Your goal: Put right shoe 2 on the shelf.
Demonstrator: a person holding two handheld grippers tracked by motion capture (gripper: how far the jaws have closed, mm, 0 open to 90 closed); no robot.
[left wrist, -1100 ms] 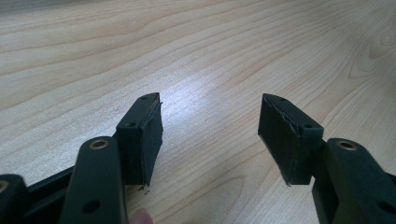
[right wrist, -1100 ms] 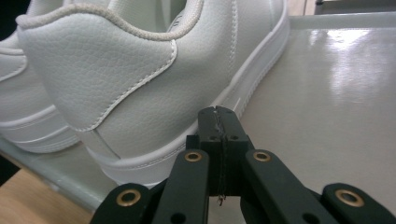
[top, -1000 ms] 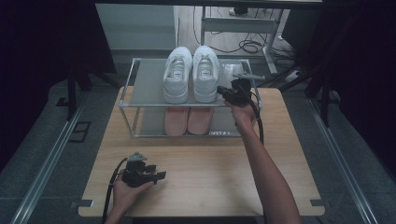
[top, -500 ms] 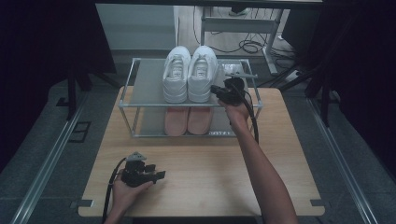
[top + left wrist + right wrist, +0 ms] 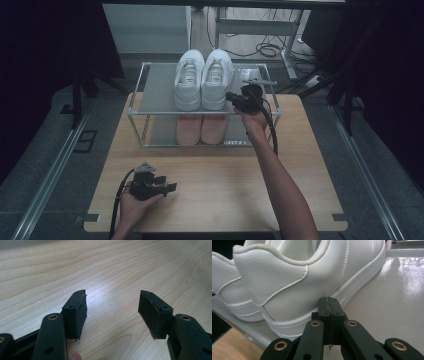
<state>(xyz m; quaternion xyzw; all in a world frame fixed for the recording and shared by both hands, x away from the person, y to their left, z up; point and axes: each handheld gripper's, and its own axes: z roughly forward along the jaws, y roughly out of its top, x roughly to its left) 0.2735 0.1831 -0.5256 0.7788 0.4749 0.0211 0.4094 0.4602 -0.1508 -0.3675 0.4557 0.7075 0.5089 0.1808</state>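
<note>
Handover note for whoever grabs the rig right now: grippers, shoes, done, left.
Right gripper: jaws shut with nothing between them, tip against the sole edge of the right-hand white shoe near its heel, on the rack's top shelf.
Left gripper: jaws open, holding nothing, resting low over the wooden table near the front left.
Shoes: both white shoes sit side by side on the top shelf, toes pointing away; the pink pair is on the lower shelf.
Done: both pairs are on the rack.
Left: probably just nudging the right-hand white shoe straight, then pulling the right gripper back.
</note>
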